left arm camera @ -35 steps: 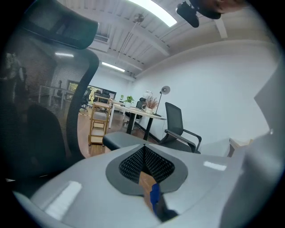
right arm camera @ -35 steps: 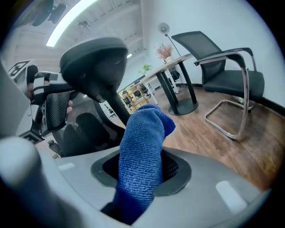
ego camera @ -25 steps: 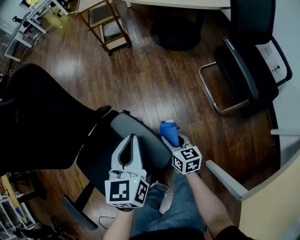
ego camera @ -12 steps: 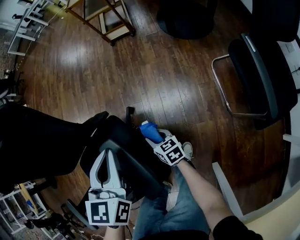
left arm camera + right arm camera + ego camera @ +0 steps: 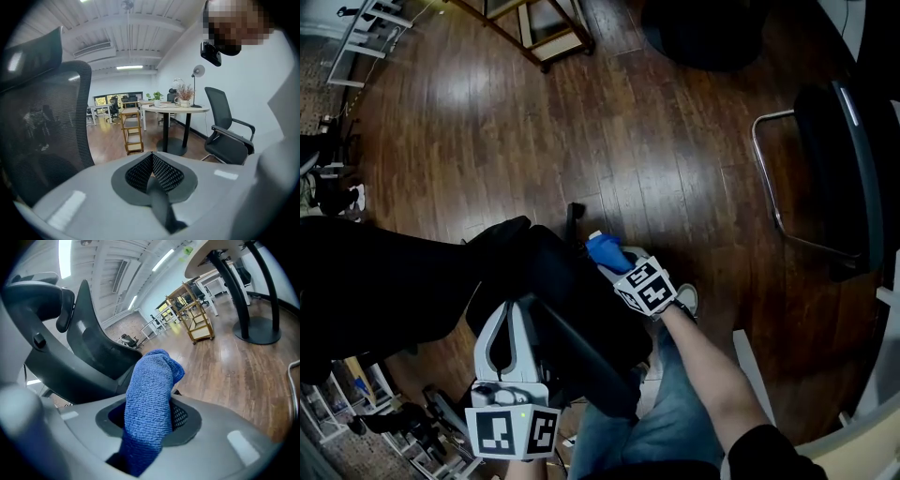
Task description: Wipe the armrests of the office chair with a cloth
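Observation:
The black office chair [image 5: 403,281] fills the left of the head view, and its dark grey armrest [image 5: 581,356] runs diagonally between my two grippers. My right gripper [image 5: 607,259] is shut on a blue cloth [image 5: 604,249], held at the far edge of the chair just beyond the armrest's end. In the right gripper view the cloth [image 5: 150,404] bulges out of the jaws, with an armrest [image 5: 40,291] and the chair back [image 5: 93,348] up to the left. My left gripper [image 5: 513,307] is shut with nothing in it, just left of the armrest. The mesh chair back [image 5: 44,126] shows in its view.
A second black chair with a chrome frame [image 5: 839,169] stands at the right. A wooden shelf cart [image 5: 539,28] and a round table base [image 5: 703,28] sit at the top on the wood floor. The person's jeans leg [image 5: 661,422] is below the armrest.
The left gripper has shifted from over the armrest to its left side. The right gripper with the cloth has come closer to the chair's far edge. The head view has swung right.

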A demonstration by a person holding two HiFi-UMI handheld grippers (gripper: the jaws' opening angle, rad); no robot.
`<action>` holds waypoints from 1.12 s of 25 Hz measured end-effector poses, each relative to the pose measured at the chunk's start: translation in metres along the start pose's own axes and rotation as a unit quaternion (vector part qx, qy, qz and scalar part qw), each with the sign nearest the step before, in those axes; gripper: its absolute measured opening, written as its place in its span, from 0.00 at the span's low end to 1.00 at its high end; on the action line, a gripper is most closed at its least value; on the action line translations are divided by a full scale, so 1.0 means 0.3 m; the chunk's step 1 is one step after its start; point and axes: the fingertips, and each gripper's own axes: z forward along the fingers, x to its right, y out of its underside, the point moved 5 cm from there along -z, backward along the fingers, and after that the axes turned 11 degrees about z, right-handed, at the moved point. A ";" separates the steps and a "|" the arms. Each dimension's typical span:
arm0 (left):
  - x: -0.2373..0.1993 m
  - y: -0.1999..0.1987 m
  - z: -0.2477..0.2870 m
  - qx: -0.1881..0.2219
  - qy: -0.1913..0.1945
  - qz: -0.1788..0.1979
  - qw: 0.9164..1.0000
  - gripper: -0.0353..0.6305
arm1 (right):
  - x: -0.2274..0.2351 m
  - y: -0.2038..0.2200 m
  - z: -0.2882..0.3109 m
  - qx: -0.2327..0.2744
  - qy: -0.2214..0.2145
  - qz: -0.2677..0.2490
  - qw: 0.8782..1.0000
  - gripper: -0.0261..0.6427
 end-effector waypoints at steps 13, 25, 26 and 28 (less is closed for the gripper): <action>0.009 0.031 0.006 -0.021 -0.007 -0.012 1.000 0.06 | -0.237 -0.168 -0.252 0.049 -0.047 -0.013 0.998 0.25; 0.056 0.092 -0.008 -0.045 0.011 -0.016 0.999 0.06 | -0.458 -0.292 -0.474 0.085 -0.086 -0.039 0.992 0.25; 0.058 0.092 -0.010 -0.044 0.012 -0.017 0.999 0.06 | -0.465 -0.296 -0.483 0.086 -0.083 -0.039 0.992 0.25; 0.063 0.092 -0.019 -0.043 0.016 -0.019 0.999 0.06 | -0.469 -0.300 -0.506 0.088 -0.071 -0.041 0.993 0.25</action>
